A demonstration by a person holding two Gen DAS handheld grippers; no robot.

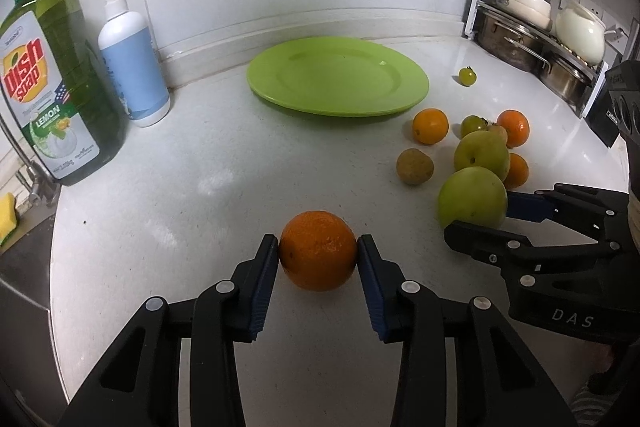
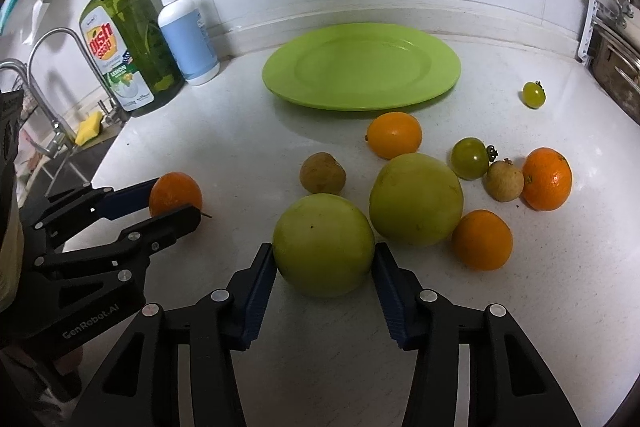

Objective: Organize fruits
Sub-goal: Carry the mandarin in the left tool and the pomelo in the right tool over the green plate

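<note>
Looking down the left wrist view, the left gripper [image 1: 318, 259] has its blue pads pinching an orange [image 1: 317, 250] at lower centre, the fruit resting on the white counter [image 1: 200, 187]. An empty green plate [image 1: 338, 77] lies at upper centre, well apart from it. At lower right the right gripper [image 1: 476, 215] is clamped round a green apple [image 1: 472, 198], though its far finger is partly hidden here. A dish soap bottle [image 1: 52, 83] and a pump bottle [image 1: 130, 59] stand at left.

From the right wrist view, the right gripper [image 2: 324, 255] squeezes that green apple [image 2: 323, 244] at lower centre, both pads flat on its sides. A second green apple [image 2: 416, 199] sits just beside it, touching or nearly so, with a small orange [image 2: 482, 239] against that one. The left gripper [image 2: 176, 203] holds its orange [image 2: 176, 193] at middle left.

I judge the risk to be in the lift: the held apple may nudge its neighbour and set the round fruits rolling. Smooth skin could also slip between narrow pads.

Only this view shows the tight cluster clearly, plus the tap [image 2: 60, 75] at left; only the other shows the pot rack [image 1: 536, 27] at upper right.
</note>
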